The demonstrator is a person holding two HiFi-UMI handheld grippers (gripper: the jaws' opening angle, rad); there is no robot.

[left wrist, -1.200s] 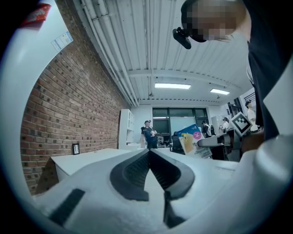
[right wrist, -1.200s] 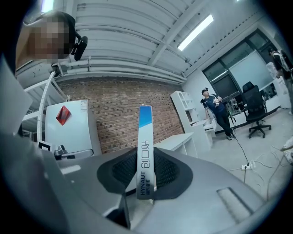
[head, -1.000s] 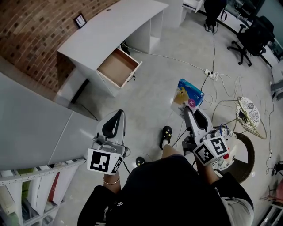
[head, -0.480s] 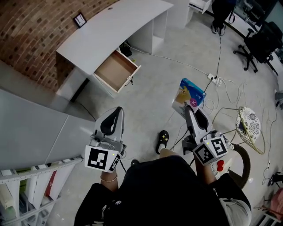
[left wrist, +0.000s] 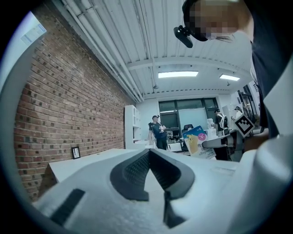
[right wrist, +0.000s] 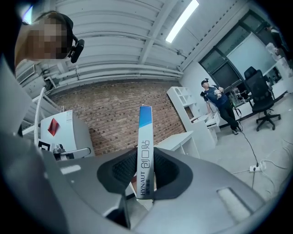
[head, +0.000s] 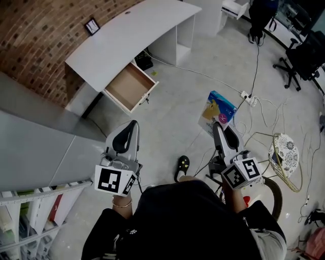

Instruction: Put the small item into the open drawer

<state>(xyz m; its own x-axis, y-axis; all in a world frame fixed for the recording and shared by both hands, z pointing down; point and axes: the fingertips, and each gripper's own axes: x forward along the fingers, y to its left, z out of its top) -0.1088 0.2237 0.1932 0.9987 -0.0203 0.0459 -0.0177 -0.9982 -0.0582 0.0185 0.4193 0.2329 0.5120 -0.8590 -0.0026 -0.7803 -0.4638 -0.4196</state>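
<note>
In the head view my right gripper is shut on a small flat box, blue and yellow, which sticks out ahead of the jaws over the floor. The right gripper view shows that box edge-on and upright, pinched between the dark pads. My left gripper is held level to the left, and its jaws meet at the tip with nothing in them. The open drawer, wood-coloured and empty, juts from under the white desk well ahead of both grippers.
Cables and a power strip lie on the floor to the right, near a wire stool and an office chair. A grey cabinet stands at the left. A small frame sits on the desk; a person stands behind.
Both grippers have been carried forward across the floor toward the desk, so the drawer and power strip sit lower in the view. The grip on the box is the same.
</note>
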